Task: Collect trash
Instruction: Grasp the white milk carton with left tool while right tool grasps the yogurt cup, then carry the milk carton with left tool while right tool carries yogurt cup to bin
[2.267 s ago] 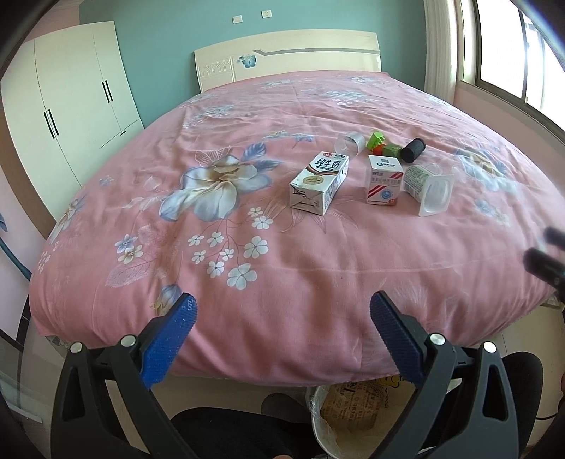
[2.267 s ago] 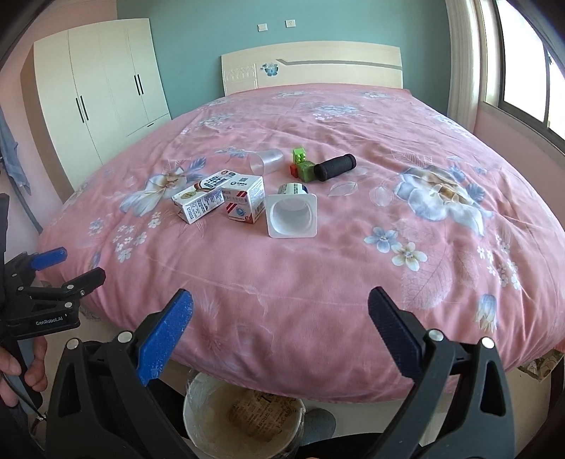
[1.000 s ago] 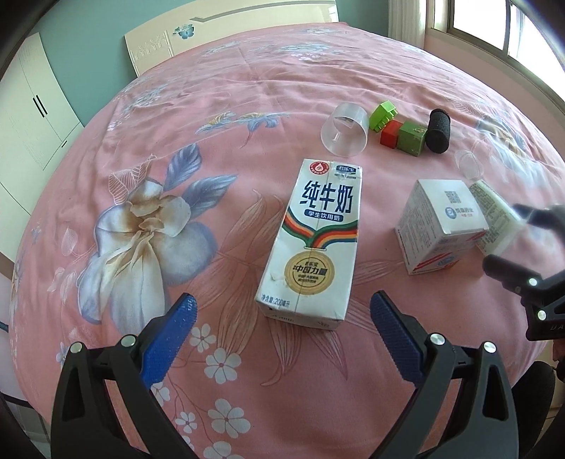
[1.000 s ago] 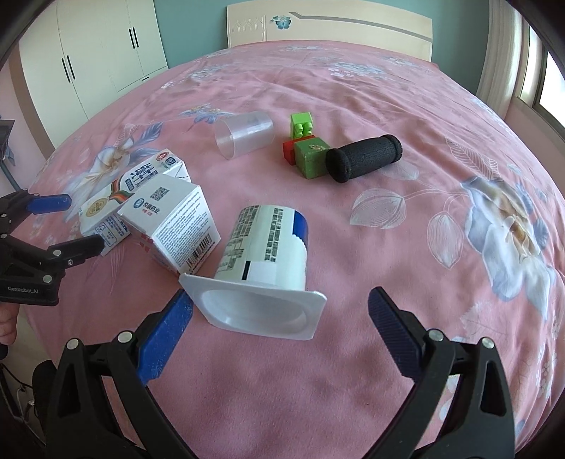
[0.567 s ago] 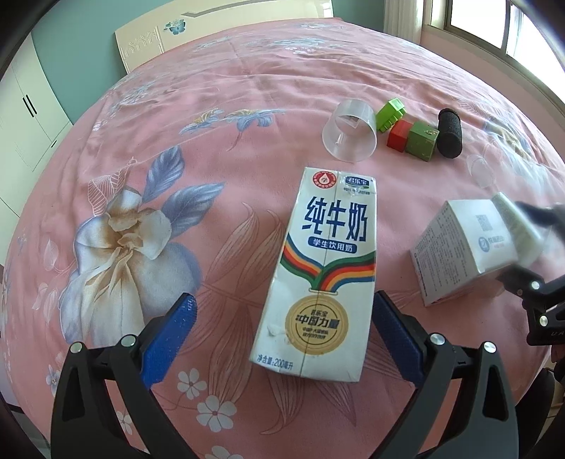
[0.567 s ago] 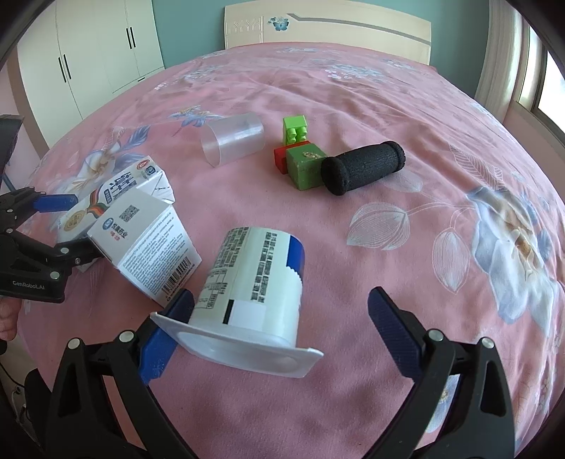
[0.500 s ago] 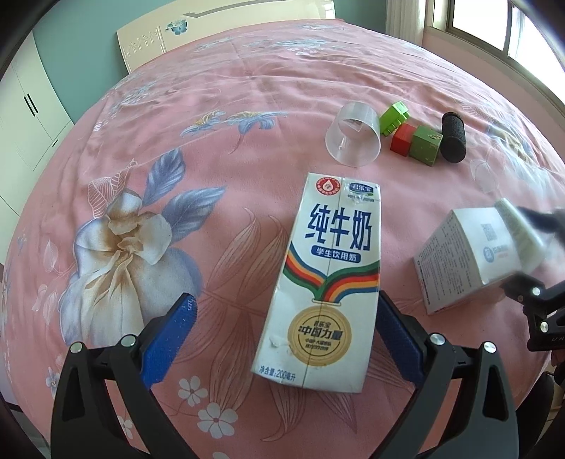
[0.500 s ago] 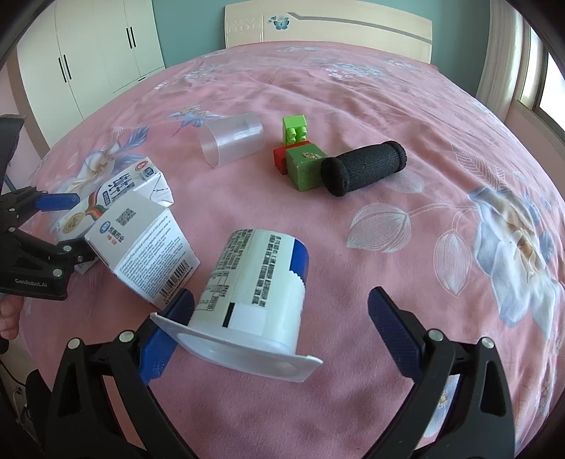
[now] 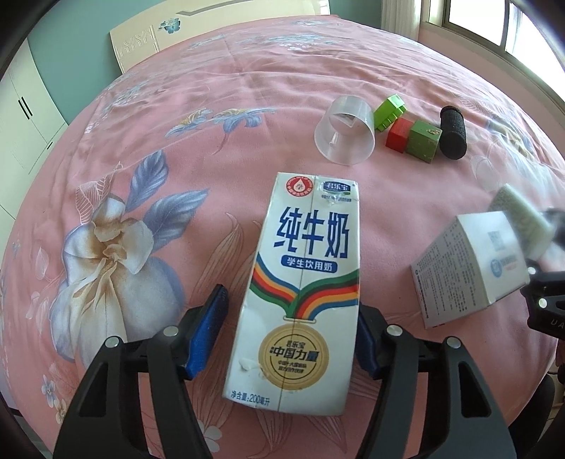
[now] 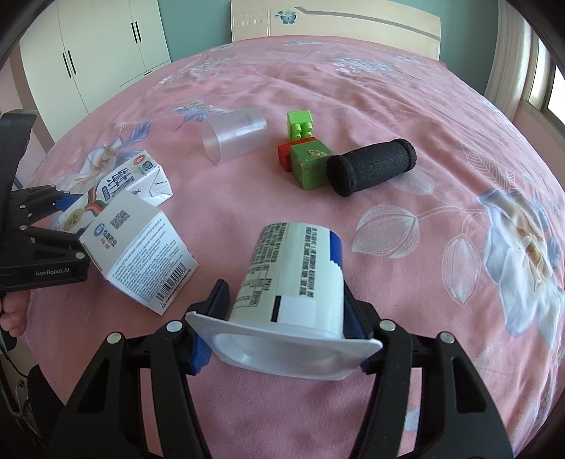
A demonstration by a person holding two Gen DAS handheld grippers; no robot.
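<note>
A white milk carton [image 9: 303, 282] lies flat on the pink flowered bedspread [image 9: 219, 106]. My left gripper [image 9: 289, 300] straddles its lower half with jaws closing. The right pad sits at the carton's edge, and a strip of bedspread still shows beside the left pad. In the right wrist view a white yogurt cup [image 10: 293, 275] lies on its side, rim toward the camera. My right gripper [image 10: 284, 287] is closing on it, both blue pads against its sides. A small white box [image 10: 137, 254] lies between carton and cup.
Farther up the bed lie a clear plastic cup [image 10: 235, 139], green and red blocks [image 10: 307, 162] and a black foam roll [image 10: 370, 166]. The headboard [image 10: 335, 21] and a white wardrobe [image 10: 95, 53] stand behind. A window [image 9: 494, 21] is at the right.
Both grippers came from the foot of the bed onto the trash. In the last half second both sets of jaws narrowed from wide open, the left around the carton, the right onto the cup.
</note>
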